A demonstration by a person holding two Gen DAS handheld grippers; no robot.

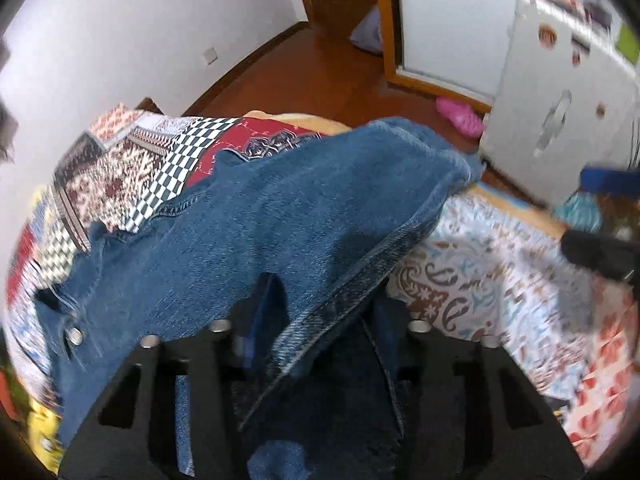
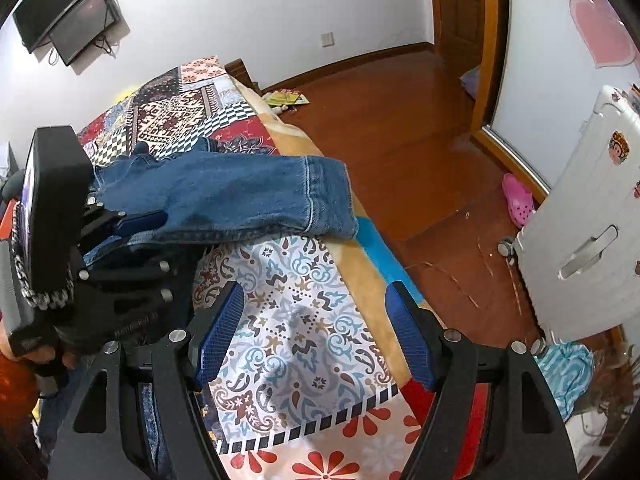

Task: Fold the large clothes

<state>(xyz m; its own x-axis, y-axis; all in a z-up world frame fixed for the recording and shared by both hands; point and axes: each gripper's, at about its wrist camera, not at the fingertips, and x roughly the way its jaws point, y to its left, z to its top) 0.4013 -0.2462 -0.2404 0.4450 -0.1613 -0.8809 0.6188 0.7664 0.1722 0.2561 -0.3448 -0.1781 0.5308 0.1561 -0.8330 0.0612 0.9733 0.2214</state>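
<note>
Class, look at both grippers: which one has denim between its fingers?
The left gripper: its blue fingers close on the denim jacket. The right gripper stands open over the patterned bedspread, holding nothing.

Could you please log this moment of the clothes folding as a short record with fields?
Garment: denim jacket, partly folded on the bed
Surface: patterned bedspread
Left claw: closed on the denim, a fold draped over it
Right claw: open, nothing between its pads, above bare bedspread
Floor: pink slipper beside white cabinet
</note>
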